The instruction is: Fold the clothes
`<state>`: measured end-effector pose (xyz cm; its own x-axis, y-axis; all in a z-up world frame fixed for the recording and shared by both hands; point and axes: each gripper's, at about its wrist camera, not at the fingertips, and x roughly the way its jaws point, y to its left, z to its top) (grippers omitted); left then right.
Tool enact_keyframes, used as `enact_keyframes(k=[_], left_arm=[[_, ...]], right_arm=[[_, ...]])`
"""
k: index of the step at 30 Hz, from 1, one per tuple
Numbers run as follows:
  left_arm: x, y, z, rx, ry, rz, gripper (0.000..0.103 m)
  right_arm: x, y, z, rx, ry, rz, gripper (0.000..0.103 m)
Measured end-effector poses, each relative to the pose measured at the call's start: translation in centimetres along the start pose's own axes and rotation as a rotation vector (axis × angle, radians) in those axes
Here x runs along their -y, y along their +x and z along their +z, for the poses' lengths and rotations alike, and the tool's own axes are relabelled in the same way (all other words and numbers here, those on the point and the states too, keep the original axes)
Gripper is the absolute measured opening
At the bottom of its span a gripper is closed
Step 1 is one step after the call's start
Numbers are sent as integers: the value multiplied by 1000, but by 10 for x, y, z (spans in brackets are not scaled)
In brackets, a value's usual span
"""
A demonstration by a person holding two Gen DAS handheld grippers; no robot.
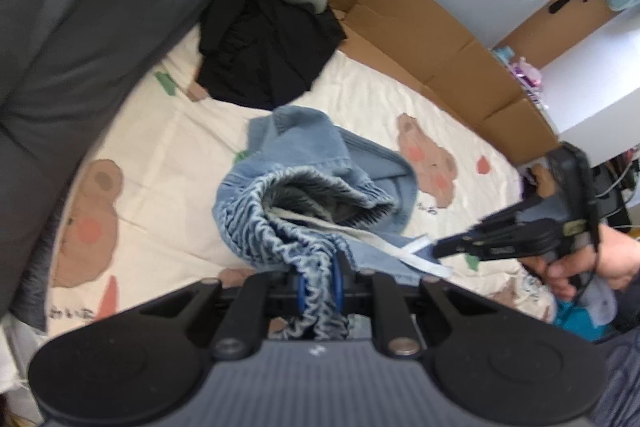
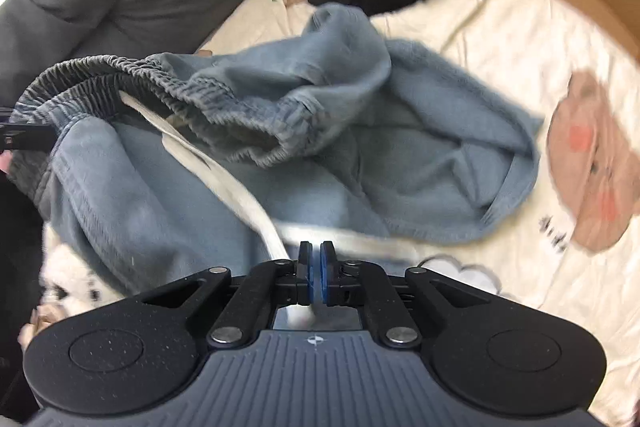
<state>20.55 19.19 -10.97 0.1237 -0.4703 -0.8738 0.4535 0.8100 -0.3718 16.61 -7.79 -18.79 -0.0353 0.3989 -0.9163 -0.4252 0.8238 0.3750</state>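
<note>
Denim shorts [image 1: 320, 187] are seen crumpled on the bed [image 1: 168, 155], their gathered waistband [image 1: 280, 239] clamped in the left hand-held gripper [image 1: 320, 283]. The right hand-held gripper [image 2: 316, 275] is closed, seemingly on the white drawstring [image 2: 236, 183]. The waistband runs leftward from it, so the left is judged nearer.

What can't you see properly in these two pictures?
- Blue pants, left wrist view: the legs are bunched under the waistband, so their length is hidden.
- White drawstring, right wrist view: blurred; whether the right gripper pinches it is unclear.
- Black garment, both views: crumpled, type unknown.
- Bear-print sheet: cut off by the edges.
</note>
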Motion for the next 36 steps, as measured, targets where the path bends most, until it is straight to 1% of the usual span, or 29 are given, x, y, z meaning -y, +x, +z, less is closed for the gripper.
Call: enact_keyframes(k=[2, 4, 5, 8, 13, 15, 18, 21, 24, 28, 29, 31, 32, 33, 34, 36], left_arm=[[-9, 2, 0, -10, 15, 35, 15], [-22, 5, -3, -21, 6, 73, 15], [-29, 8, -5, -26, 6, 94, 15], [-56, 19, -14, -33, -21, 167, 15], [-99, 59, -27, -73, -85, 272, 19], [-110, 74, -34, -95, -119, 312, 24], [-122, 86, -44, -119, -166, 378, 32], [-125, 86, -48, -132, -173, 425, 32], [-119, 73, -45, -106, -145, 440, 33], [-102, 58, -32, -47, -168, 364, 39], [-94, 59, -28, -37, -155, 351, 42], [-77, 61, -21, -16, -124, 336, 43], [-68, 63, -17, -5, -111, 323, 46], [-59, 67, -15, 1, -99, 312, 52], [-51, 71, -13, 2, -88, 303, 55], [-34, 81, -9, 2, -67, 285, 56]], right_arm=[[4, -5, -1, 3, 1, 1, 9], [7, -13, -2, 16, 3, 8, 23], [9, -18, -1, 26, 6, 12, 25], [14, -31, 1, 55, 11, 6, 26], [19, -45, 2, 89, 32, 0, 26], [19, -49, 3, 98, 29, -1, 26], [19, -58, 3, 117, 29, 2, 28], [21, -63, 1, 126, 31, 5, 31], [22, -65, -1, 125, 26, -6, 32], [27, -70, -1, 134, 28, -16, 36], [28, -73, -1, 140, 31, -17, 37], [30, -78, 0, 156, 42, -12, 38], [31, -82, 0, 166, 53, -5, 39], [32, -85, 0, 175, 65, 6, 40], [33, -87, -1, 179, 69, 11, 40], [35, -90, -4, 183, 64, 6, 40]])
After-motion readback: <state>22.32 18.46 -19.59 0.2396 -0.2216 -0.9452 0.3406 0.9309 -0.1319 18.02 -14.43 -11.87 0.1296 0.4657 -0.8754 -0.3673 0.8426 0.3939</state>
